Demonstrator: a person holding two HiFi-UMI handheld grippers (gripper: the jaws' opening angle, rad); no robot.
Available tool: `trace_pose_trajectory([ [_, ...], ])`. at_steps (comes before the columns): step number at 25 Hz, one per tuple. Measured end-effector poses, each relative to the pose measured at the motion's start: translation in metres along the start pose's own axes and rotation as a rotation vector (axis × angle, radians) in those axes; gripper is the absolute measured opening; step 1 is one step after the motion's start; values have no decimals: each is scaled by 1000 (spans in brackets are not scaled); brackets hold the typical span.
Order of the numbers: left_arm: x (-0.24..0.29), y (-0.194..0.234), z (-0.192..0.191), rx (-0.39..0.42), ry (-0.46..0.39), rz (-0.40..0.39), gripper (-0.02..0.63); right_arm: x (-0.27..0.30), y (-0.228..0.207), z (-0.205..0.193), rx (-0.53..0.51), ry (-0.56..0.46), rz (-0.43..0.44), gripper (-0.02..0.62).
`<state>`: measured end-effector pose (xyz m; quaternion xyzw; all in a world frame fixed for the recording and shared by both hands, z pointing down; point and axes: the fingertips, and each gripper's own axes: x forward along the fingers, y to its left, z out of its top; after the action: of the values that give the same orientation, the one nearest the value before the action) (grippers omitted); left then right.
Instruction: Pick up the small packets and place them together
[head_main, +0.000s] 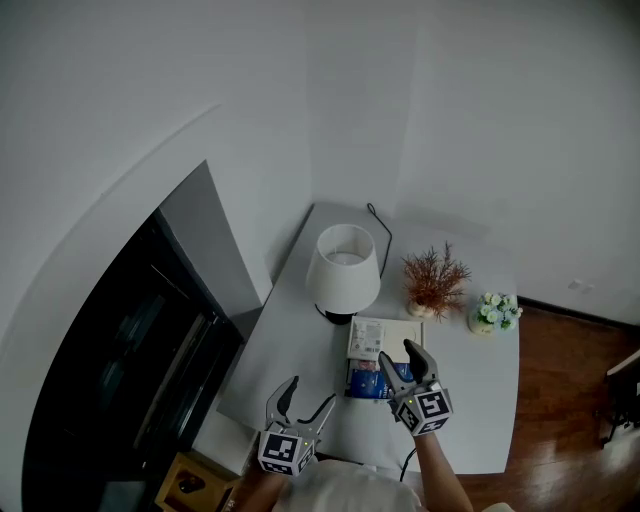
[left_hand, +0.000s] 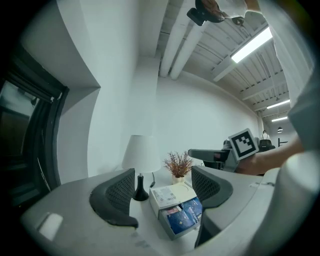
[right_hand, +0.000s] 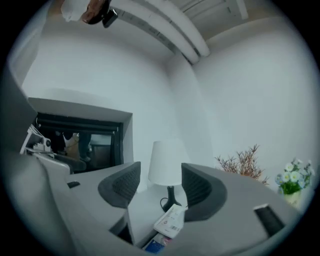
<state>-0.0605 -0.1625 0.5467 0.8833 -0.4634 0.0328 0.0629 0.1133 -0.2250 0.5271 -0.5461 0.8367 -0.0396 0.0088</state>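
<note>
Small blue packets (head_main: 378, 383) lie together in the open tray of a white box (head_main: 383, 337) in front of the lamp. My right gripper (head_main: 400, 356) hovers just above them, its jaws open with nothing between them. My left gripper (head_main: 306, 396) is open and empty over the table's near left, a little left of the box. In the left gripper view the blue packets (left_hand: 183, 215) sit ahead between the fingers (left_hand: 116, 192), and the right gripper's marker cube (left_hand: 243, 143) shows beyond. In the right gripper view the white box (right_hand: 172, 221) and one blue packet (right_hand: 155, 245) show below the jaws.
A white lamp (head_main: 343, 272) with a black cord stands behind the box. A dried reddish plant (head_main: 432, 282) and a small pot of pale flowers (head_main: 493, 313) stand at the right. The white table (head_main: 290, 350) ends at a dark cabinet on the left and wood floor on the right.
</note>
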Motion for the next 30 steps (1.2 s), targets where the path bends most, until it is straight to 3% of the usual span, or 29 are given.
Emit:
trace_pose_trajectory([
  [5,0,-7,6,21,-12,-19,347,-52,2,1,27,-34,-49,273],
  [6,0,-9,8,31,-16,-25,347,-60,2,1,30,-35,-55,324],
  [7,0,-11,11,42,-22,-30,347,-68,3,1,27,-36,-64,331],
  [14,-4,0,20,80,-94,75,385,-101,11,-1,-42,-53,-145,331],
  [19,-3,-5,18,64,-74,36,396,-106,16,3,-66,-54,-156,330],
  [23,0,-3,7,4,-23,25,394,-103,20,4,-35,-49,-74,326],
  [24,0,-3,7,2,-18,25,394,-102,22,3,-24,-47,-37,288],
  [26,-1,-3,10,11,-26,26,393,-101,22,-2,-8,-31,28,287],
  [30,-5,1,17,17,-57,33,394,-92,14,-26,-53,97,117,287],
])
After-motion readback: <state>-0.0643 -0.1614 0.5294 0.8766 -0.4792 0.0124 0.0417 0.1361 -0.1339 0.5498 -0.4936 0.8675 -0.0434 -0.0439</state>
